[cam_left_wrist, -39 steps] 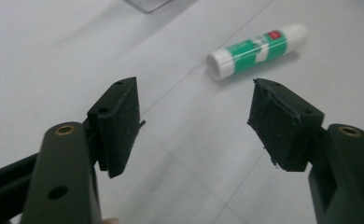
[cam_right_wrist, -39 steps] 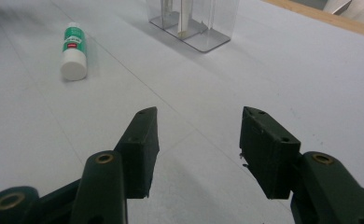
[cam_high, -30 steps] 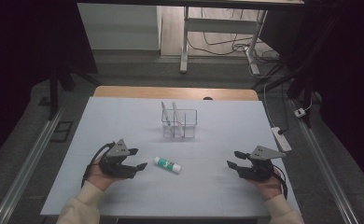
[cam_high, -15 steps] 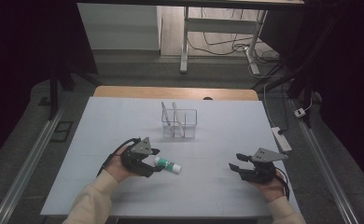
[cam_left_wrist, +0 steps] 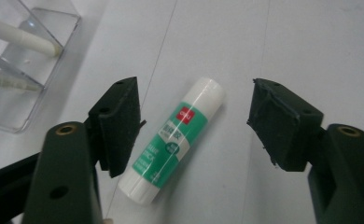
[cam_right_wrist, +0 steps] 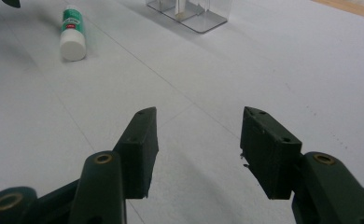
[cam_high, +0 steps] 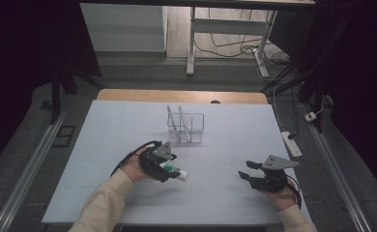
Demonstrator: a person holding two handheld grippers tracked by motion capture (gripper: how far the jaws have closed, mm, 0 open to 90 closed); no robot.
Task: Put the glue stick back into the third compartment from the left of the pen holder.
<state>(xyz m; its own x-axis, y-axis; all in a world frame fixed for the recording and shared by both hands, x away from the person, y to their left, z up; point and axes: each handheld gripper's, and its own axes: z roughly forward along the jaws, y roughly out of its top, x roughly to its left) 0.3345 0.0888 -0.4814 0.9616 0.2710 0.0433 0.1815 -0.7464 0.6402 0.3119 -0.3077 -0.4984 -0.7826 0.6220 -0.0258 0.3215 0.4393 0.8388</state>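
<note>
A green and white glue stick lies flat on the white table. My left gripper is down over it. In the left gripper view the glue stick lies between the open jaws of my left gripper, closer to the left one, and neither pad presses on it. Those jaws have just been opening a little. My right gripper hovers open and empty at the table's near right. In the right gripper view, my right gripper faces bare table, with the glue stick far off at upper left.
A clear plastic organizer holding two white pens stands behind the glue stick, mid-table. A white power strip lies by the table's right edge. A strip of wooden tabletop shows at the far edge.
My left gripper has moved right across the table to the glue stick, which now lies between its jaws. The right gripper has stayed in place.
</note>
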